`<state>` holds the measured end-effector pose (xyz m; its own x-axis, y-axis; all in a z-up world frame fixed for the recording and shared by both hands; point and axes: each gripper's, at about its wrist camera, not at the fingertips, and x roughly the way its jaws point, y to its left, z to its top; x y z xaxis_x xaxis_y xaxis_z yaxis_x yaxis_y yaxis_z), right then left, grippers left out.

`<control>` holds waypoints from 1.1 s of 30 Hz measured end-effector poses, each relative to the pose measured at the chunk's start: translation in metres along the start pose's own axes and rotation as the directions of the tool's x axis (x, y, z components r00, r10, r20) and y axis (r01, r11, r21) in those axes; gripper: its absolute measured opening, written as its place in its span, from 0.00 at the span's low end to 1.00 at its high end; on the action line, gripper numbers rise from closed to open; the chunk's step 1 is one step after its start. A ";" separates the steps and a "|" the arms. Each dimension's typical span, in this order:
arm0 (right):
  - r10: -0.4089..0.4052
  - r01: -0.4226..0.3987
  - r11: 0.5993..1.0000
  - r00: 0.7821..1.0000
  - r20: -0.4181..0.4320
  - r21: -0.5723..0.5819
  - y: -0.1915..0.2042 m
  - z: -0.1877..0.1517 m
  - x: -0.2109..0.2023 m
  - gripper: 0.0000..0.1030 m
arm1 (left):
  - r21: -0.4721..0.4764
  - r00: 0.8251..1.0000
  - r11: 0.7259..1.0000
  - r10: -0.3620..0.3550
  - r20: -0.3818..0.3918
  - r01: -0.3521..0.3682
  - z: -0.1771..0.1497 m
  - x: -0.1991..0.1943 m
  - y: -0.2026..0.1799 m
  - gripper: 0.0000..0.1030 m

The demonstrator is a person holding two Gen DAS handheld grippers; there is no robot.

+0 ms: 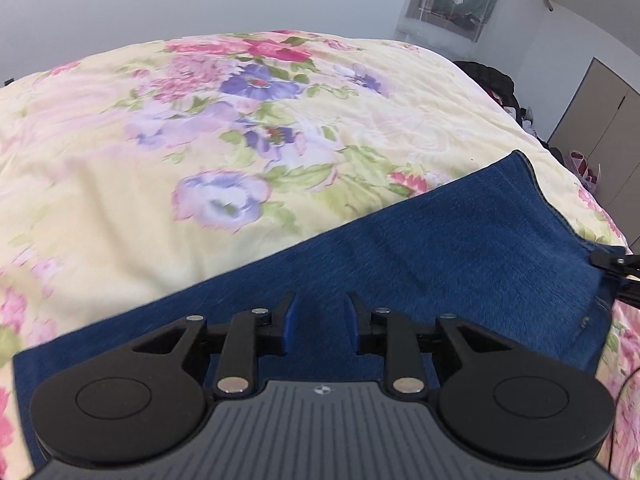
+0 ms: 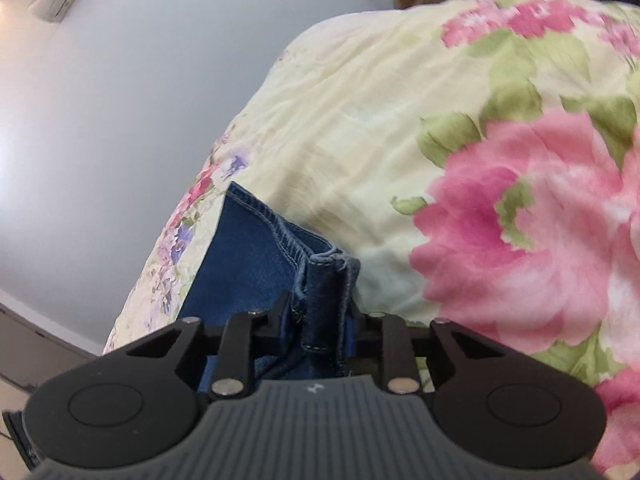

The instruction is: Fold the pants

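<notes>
The pants, blue denim, are lying flat on the floral quilt of a bed, their long axis running from lower left to upper right in the left wrist view. The left gripper is being held directly over the cloth, pitched steeply down; its blue-padded fingers are standing partly apart with denim seen between them, but whether the pads are actually pinching a fold cannot be told. At the far right edge of that view, a black tip of the right gripper is meeting the pants' far end.

In the right wrist view, the right gripper is being held at a shallower downward angle, and a doubled, stitched edge of the pants is being clamped between its fingers, which are closed on it. The rest of the denim is spreading away to the left of that grip. The coming fold is judged to depend on both ends being carried together along that axis.
</notes>
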<state>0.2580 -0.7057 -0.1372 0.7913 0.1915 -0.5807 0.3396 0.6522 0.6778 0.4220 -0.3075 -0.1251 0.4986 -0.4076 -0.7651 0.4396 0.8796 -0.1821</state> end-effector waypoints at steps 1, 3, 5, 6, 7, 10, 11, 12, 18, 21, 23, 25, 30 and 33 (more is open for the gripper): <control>0.002 -0.002 1.000 1.000 -0.002 -0.017 0.004 0.002 -0.002 0.19 | -0.001 1.000 1.000 0.006 0.003 -0.006 0.003 0.009 -0.004 0.30; -0.001 0.000 0.999 1.000 -0.010 -0.049 0.010 0.006 -0.003 0.18 | -0.007 1.000 1.000 0.026 0.012 -0.026 0.009 0.024 -0.010 0.30; 0.002 -0.003 0.998 1.000 -0.018 -0.055 0.011 0.007 -0.003 0.18 | -0.008 0.999 0.999 0.050 0.017 -0.050 0.013 0.036 -0.014 0.30; 0.002 -0.004 0.998 1.000 -0.022 -0.056 0.010 0.006 -0.002 0.18 | 0.005 0.998 0.998 0.067 0.020 -0.067 0.013 0.041 -0.017 0.30; 0.002 -0.004 0.998 1.000 -0.025 -0.060 0.010 0.007 -0.002 0.18 | 0.026 0.996 0.996 0.089 0.020 -0.089 0.015 0.047 -0.021 0.30; -0.010 0.007 0.997 0.999 -0.032 -0.081 0.011 0.006 0.002 0.18 | 0.039 0.992 0.991 0.127 0.024 -0.128 0.014 0.051 -0.028 0.30; -0.014 0.011 0.996 0.999 -0.033 -0.089 0.010 0.005 0.001 0.18 | 0.046 0.990 0.989 0.137 0.035 -0.139 0.014 0.047 -0.031 0.29; -0.017 0.014 0.996 0.999 -0.032 -0.088 0.010 0.005 0.001 0.18 | 0.060 0.988 0.987 0.146 0.045 -0.148 0.012 0.042 -0.034 0.29; -0.021 0.020 0.997 1.000 -0.018 -0.074 0.016 0.006 0.002 0.18 | 0.105 0.994 0.988 0.111 0.018 -0.112 -0.021 0.001 -0.054 0.28; -0.030 0.029 0.997 1.000 -0.003 -0.072 0.023 0.005 -0.003 0.18 | 0.108 0.998 0.992 0.067 -0.005 -0.066 -0.045 -0.014 -0.067 0.27; -0.039 0.040 0.997 0.999 0.005 -0.071 0.026 0.004 -0.004 0.18 | 0.140 0.999 0.989 0.048 -0.019 -0.045 -0.061 -0.018 -0.080 0.26; -0.048 0.049 0.996 0.999 0.009 -0.068 0.029 0.003 -0.006 0.18 | 0.169 0.999 0.984 0.052 -0.013 -0.049 -0.073 -0.022 -0.091 0.17; -0.076 0.078 0.994 0.997 0.017 -0.075 0.038 0.000 -0.011 0.18 | 0.179 0.998 0.984 0.009 -0.055 0.001 -0.085 -0.029 -0.103 0.14; -0.091 0.093 0.992 0.996 0.027 -0.086 0.047 0.000 -0.014 0.17 | 0.150 0.996 0.987 -0.053 -0.067 0.062 -0.081 -0.043 -0.094 0.18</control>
<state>0.2625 -0.6776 -0.0971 0.7706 0.1118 -0.6274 0.3665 0.7276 0.5799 0.2985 -0.3523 -0.1254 0.4237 -0.4360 -0.7940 0.5770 0.8056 -0.1345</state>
